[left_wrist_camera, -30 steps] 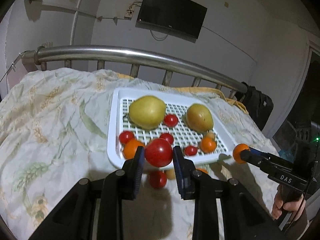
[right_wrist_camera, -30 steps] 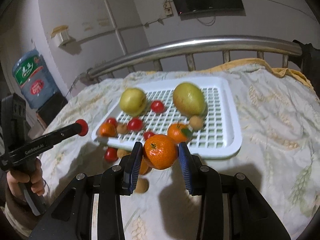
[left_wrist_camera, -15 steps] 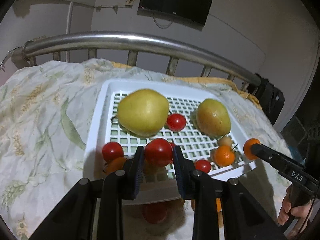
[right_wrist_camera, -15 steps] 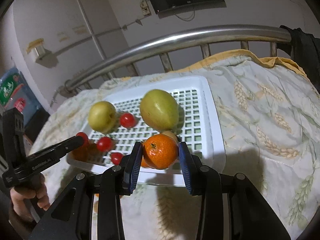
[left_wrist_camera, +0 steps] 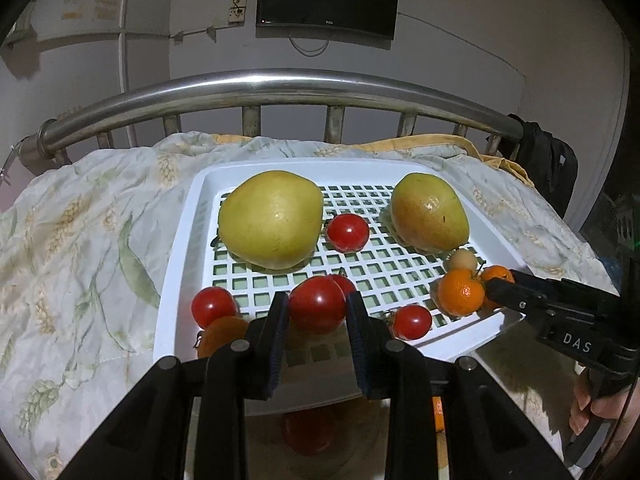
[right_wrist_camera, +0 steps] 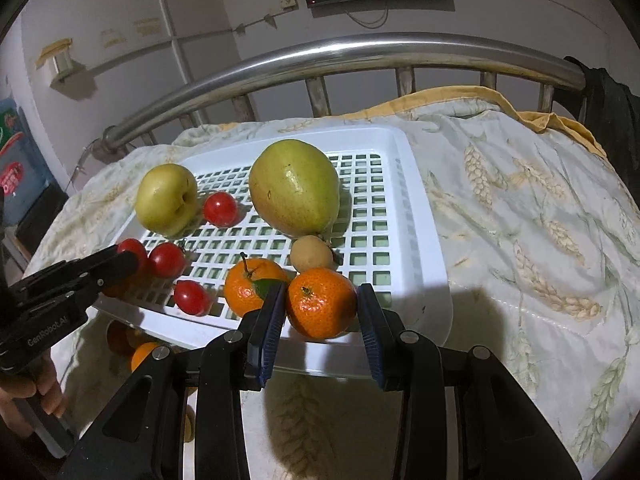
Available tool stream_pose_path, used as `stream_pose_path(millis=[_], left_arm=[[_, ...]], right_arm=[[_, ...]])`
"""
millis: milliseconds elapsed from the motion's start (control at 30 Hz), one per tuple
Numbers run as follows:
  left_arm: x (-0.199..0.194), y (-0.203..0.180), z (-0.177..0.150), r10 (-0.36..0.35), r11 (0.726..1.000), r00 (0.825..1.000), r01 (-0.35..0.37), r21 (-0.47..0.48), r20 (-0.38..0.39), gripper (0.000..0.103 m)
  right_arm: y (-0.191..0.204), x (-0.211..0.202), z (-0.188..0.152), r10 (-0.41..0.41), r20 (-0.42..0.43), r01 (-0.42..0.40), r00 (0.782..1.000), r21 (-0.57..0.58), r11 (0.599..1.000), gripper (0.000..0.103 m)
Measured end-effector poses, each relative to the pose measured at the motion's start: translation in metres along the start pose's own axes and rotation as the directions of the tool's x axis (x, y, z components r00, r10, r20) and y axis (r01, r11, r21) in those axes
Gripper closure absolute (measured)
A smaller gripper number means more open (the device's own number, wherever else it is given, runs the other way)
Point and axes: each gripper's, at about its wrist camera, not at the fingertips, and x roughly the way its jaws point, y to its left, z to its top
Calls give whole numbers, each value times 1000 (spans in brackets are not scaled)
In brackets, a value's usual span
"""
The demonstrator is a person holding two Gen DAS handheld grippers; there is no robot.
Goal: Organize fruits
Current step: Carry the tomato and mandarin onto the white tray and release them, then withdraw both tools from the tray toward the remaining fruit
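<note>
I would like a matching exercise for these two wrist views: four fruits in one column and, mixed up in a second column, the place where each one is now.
Things:
1. large tomato
2. mandarin
3. yellow pear
4. longan

Places:
A. lying at the far left of the white tray
B. clamped in the left gripper
C. lying just in front of the green pear
D. clamped in the right gripper

Pairs: 1-B, 2-D, 3-A, 4-C

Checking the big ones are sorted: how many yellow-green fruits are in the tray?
2, both in the tray: the left fruit at the far left, the right fruit at the far right, a tomato between. None seems hidden.
</note>
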Motion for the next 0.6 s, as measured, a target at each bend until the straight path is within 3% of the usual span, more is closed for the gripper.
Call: stream_pose_path(millis=[133, 200, 267, 300, 367, 433, 467, 600], left_arm=[[1, -2, -1, 1, 1000, 1000, -1, 14, -8, 69], [2, -1, -2, 0, 1000, 1000, 0, 10, -18, 64], [-2, 2, -1, -17, 1000, 1000, 17, -15, -10, 52], [-8, 5, 1, -33, 999, 999, 33, -30, 7, 47], [-27, 8, 6, -44, 997, 997, 48, -53, 70, 24], [-48, 11, 9, -41, 997, 989, 50, -63, 139, 9], [-59, 13, 10, -39, 996, 984, 52, -70, 174, 4], [-97, 24, 14, -34, 992, 963, 65, -108, 268, 1]], right_arm=[[0, -1, 0, -3, 3, 3, 1000, -9, 1000, 66], [1, -2, -1, 6, 5, -5, 1000, -7, 1000, 58], [0, -8, -1, 20, 26, -20, 999, -2, 1000, 47], [0, -13, 0, 25, 41, -24, 999, -2, 1000, 44], [0, -25, 2, 34, 87, -34, 996, 5, 999, 28], [2, -39, 5, 49, 134, -51, 990, 11, 999, 24], [3, -46, 8, 61, 154, -64, 986, 13, 998, 23], [12, -68, 12, 98, 208, -101, 973, 6, 995, 17]])
